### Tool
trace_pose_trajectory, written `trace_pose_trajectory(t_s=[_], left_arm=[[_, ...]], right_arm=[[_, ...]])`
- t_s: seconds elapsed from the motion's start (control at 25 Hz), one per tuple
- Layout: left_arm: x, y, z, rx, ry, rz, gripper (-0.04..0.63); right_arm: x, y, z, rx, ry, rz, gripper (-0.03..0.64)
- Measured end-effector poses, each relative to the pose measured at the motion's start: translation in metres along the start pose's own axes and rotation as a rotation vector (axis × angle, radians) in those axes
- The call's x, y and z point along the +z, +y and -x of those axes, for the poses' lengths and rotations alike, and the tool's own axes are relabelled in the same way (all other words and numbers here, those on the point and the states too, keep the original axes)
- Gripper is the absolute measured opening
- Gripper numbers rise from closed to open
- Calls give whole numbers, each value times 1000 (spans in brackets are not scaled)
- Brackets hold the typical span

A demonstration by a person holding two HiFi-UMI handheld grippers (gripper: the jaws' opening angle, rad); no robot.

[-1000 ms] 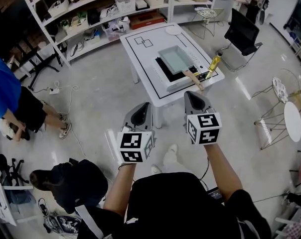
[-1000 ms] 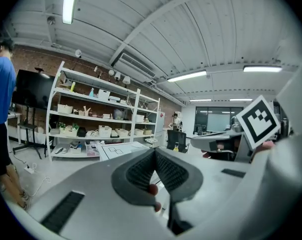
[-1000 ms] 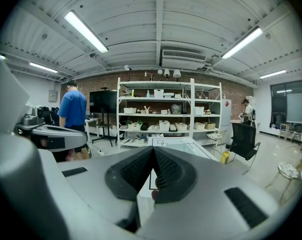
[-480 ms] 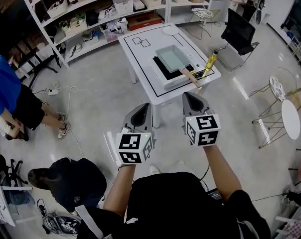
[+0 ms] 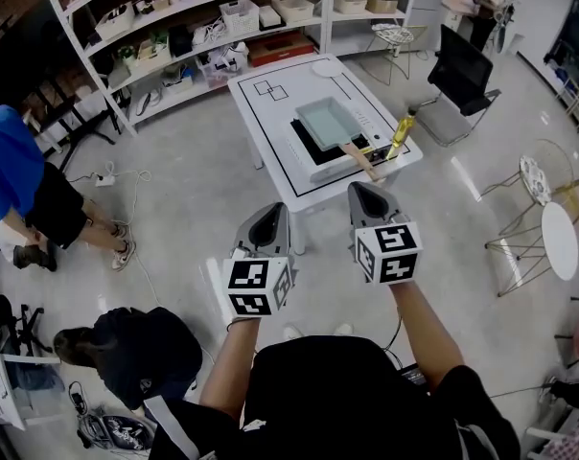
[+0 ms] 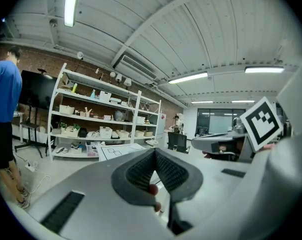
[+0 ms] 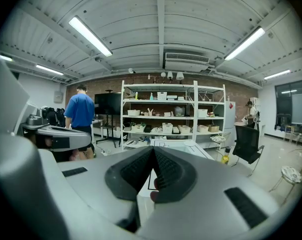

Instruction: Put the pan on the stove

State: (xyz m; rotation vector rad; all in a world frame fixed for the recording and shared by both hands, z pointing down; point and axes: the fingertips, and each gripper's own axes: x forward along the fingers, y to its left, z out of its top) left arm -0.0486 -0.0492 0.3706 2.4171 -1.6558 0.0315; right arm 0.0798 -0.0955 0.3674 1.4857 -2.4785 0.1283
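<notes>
White table (image 5: 259,113) stands well ahead of both sets of fingertips. Black stove (image 5: 307,144) on its near right part. Pale square pan (image 5: 326,120) lies over the stove. Its long axis runs far-left to near-right, with the wooden handle (image 5: 359,157) pointing back toward the right gripper (image 5: 357,186). The right gripper's jaws are together, nothing between. Left gripper (image 5: 278,206) alike, level beside it.

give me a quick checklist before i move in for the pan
1. Left gripper empty: ok, jaws together on nothing.
2. Right gripper empty: ok, jaws together on nothing.
3. Pan in sight: ok, on the white table, wooden handle toward you.
4. Pan within reach: not ok, open floor lies between.
5. Oil bottle clear of the handle: cannot tell, it stands close beside.
6. Pan off the black stove: cannot tell, they overlap.
</notes>
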Motion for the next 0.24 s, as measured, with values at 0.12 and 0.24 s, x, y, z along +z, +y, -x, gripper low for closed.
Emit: trace_pose_trajectory(t_s=[0.12, 0.24], left_arm=[[1, -5, -5, 5, -2, 3, 9], [-1, -10, -10, 8, 2, 9, 9]], right_arm=[[-1, -5, 0, 9, 4, 0, 2], [-4, -10, -1, 17, 9, 0, 2]])
